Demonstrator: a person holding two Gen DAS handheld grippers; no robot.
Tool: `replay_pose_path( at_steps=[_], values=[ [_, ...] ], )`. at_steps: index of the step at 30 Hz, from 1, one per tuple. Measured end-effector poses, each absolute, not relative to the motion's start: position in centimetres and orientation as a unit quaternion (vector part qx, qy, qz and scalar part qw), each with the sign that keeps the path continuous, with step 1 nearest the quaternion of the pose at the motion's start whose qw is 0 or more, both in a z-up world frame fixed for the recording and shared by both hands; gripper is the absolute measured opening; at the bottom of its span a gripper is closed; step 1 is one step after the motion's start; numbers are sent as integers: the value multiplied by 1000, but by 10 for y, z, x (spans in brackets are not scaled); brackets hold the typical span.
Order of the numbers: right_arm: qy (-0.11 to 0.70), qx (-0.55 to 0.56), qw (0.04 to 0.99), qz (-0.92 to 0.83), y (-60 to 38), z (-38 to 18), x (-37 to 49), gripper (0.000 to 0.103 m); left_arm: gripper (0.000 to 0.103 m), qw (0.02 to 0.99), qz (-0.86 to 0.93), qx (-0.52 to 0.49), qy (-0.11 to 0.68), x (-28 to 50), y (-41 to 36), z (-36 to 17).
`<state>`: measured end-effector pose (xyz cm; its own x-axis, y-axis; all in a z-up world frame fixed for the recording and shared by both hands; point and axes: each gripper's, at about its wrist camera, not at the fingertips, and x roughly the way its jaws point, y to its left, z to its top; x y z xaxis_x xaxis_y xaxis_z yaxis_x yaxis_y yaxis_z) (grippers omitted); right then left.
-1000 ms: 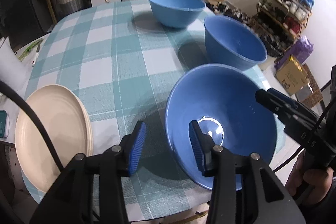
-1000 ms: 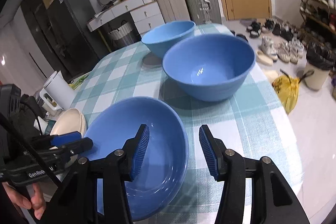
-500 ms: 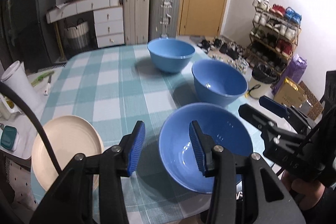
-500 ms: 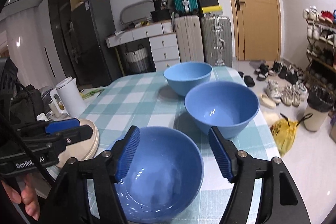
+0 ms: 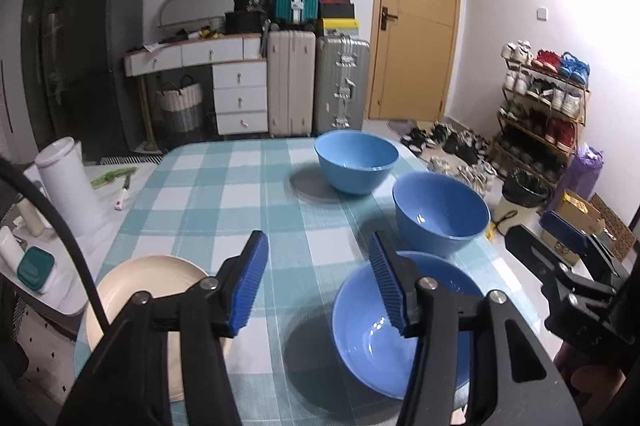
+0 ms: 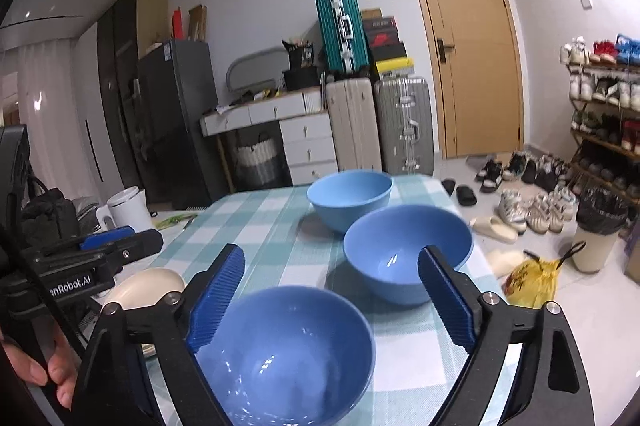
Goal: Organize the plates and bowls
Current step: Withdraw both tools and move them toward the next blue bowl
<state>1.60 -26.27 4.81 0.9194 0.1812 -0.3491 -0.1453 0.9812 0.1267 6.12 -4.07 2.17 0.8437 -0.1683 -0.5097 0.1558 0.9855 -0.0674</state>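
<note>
My left hand-held gripper [image 5: 316, 284] sits low in the centre of its frame, released, its blue pads spread apart and grasping nothing. My right hand-held gripper [image 6: 332, 298] likewise stands released in the lower centre of its frame, pads wide apart and empty. Three blue bowls stand upright on the checked counter [image 5: 224, 194] in a diagonal run. The near bowl [image 5: 400, 330] occupies the lower right of the left wrist frame, partly behind my right-side pad; in the right wrist frame it fills the lower centre, below the spread pads. The middle bowl [image 5: 440, 212] stands just beyond it, near but apart. The far bowl [image 5: 356, 160] sits at centre frame, toward the counter's back edge. A cream plate [image 5: 148, 282] lies at the lower left of the left wrist frame, at the counter's edge, well apart from the bowls. A white kettle [image 5: 66, 182] stands at left, off the counter.
</note>
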Motion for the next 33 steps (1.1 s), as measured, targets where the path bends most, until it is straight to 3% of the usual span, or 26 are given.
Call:
replay_pose_path(
  at_steps=[3, 10, 21, 25, 33],
  values=[
    [161, 41, 982, 85, -260, 53, 9, 99, 100, 972, -68, -11, 224, 52, -39, 29],
    [132, 27, 987, 85, -259, 54, 2, 101, 103, 993, -38, 65, 89, 23, -55, 43],
    [158, 46, 983, 79, -279, 22, 33, 102, 103, 989, -50, 95, 98, 58, -72, 5],
    [173, 61, 979, 85, -282, 15, 49, 102, 103, 980, -70, 72, 171, 85, -70, -4],
    [185, 69, 977, 75, -283, 11, 67, 102, 103, 970, -64, 61, 225, 107, -63, 0]
  ],
)
